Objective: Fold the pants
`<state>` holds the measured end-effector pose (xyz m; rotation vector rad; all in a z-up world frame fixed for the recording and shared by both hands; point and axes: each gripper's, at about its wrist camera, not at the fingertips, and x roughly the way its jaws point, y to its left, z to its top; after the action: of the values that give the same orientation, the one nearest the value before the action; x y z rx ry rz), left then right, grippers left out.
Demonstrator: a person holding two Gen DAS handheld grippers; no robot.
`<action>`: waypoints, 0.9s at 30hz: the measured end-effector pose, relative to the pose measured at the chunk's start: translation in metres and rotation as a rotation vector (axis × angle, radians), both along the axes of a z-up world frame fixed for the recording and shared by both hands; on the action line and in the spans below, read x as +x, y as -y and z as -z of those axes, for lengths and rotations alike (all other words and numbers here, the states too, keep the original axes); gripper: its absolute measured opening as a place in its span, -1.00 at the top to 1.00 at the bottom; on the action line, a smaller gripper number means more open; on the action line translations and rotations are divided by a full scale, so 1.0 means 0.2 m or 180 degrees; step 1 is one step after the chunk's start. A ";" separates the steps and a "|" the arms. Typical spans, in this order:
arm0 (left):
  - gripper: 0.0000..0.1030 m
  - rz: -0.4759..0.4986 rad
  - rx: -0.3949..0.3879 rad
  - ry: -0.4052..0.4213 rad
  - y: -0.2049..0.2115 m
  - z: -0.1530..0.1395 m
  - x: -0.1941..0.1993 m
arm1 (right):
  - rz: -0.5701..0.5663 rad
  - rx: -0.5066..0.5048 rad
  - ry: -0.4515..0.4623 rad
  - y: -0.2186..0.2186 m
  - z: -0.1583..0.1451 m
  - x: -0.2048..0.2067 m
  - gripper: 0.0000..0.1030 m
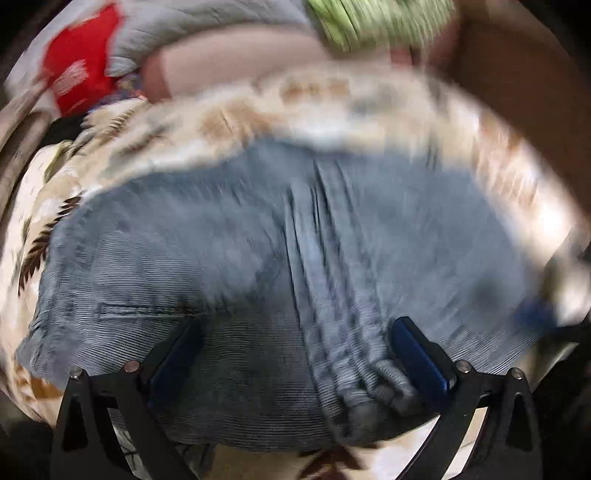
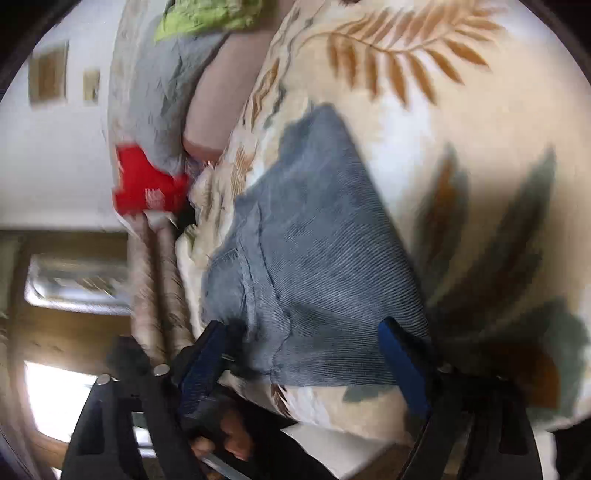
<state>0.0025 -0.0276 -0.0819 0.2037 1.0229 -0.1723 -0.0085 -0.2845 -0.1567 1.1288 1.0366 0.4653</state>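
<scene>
Blue-grey corduroy pants (image 1: 240, 251) lie on a cream bedspread with a leaf print (image 1: 92, 155). In the left wrist view my left gripper (image 1: 295, 332) is open, its blue pads (image 1: 417, 350) spread just above the cloth, with a bunched fold by the right pad. In the right wrist view the pants (image 2: 314, 251) lie folded and narrow on the bedspread (image 2: 461, 122). My right gripper (image 2: 306, 339) is open over their near end, holding nothing. My other gripper and a hand (image 2: 229, 439) show at the lower left. Both views are blurred.
A red item (image 1: 81, 77), a grey quilt (image 1: 192, 22), a pink pillow (image 1: 229, 62) and green cloth (image 1: 380, 18) lie at the far side of the bed. The right wrist view shows the bed's edge, a wall (image 2: 55, 155) and wooden furniture (image 2: 66, 328) on the left.
</scene>
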 end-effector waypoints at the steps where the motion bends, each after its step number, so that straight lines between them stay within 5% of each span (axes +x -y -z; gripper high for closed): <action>1: -0.99 -0.0029 -0.0045 0.0121 -0.01 -0.03 -0.02 | 0.0017 0.0034 -0.0067 0.01 -0.03 0.00 -0.68; 8: -0.99 -0.0063 -0.0523 0.0474 -0.09 -0.25 -0.13 | -0.0062 -0.0452 0.0292 0.05 -0.33 0.10 -0.68; 11: -0.99 -0.0409 -0.0809 0.0550 -0.28 -0.31 -0.14 | -0.0054 -0.0454 0.0371 0.05 -0.37 0.11 -0.68; 18: -0.99 -0.1334 -0.1125 0.0606 -0.74 -0.33 -0.10 | -0.1043 -0.1937 0.1012 -0.50 -0.51 0.02 -0.66; 22: -0.99 -0.1388 -0.1144 0.0600 -0.81 -0.30 -0.11 | -0.1521 -0.2618 0.1301 -0.78 -0.48 -0.03 -0.25; 24: -0.99 -0.1350 -0.1149 0.0574 -0.82 -0.30 -0.13 | -0.1674 -0.2796 0.1303 -0.85 -0.43 -0.03 0.12; 27: -0.99 -0.1322 -0.1154 0.0565 -0.81 -0.29 -0.13 | -0.1754 -0.3032 0.1297 -0.89 -0.37 -0.01 0.26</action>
<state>-0.0229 0.1342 -0.0243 -0.3181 0.8211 0.0400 -0.0110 -0.1072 -0.0835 -0.1108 1.0105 0.5137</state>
